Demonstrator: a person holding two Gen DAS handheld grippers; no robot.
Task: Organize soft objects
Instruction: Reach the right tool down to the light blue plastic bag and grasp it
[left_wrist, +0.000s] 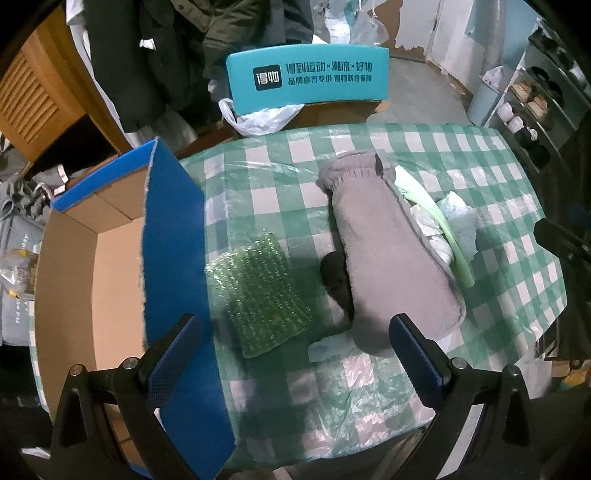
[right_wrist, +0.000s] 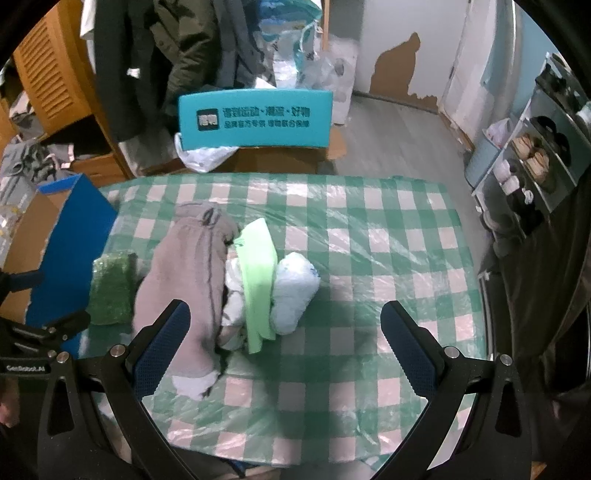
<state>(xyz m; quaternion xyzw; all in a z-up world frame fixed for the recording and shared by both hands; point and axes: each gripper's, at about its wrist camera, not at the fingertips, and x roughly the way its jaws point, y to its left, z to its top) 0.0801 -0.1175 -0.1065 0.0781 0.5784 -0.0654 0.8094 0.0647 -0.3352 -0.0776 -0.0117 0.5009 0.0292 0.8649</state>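
Observation:
A grey fleece garment (left_wrist: 391, 251) lies rolled on the green checked tablecloth (left_wrist: 280, 166); it also shows in the right wrist view (right_wrist: 181, 280). A green bubble-wrap pad (left_wrist: 258, 291) lies left of it, also in the right wrist view (right_wrist: 110, 291). A light green cloth (right_wrist: 258, 284) and a white bundle (right_wrist: 295, 291) lie to its right. My left gripper (left_wrist: 295, 354) is open and empty, just short of the pad and the garment. My right gripper (right_wrist: 284, 347) is open and empty, close over the near end of the pile.
An open cardboard box with blue flaps (left_wrist: 110, 266) stands at the table's left edge. A teal chair back (left_wrist: 306, 79) stands beyond the far edge. A shoe rack (right_wrist: 535, 155) is at the right. Hanging coats (right_wrist: 166, 55) fill the back left.

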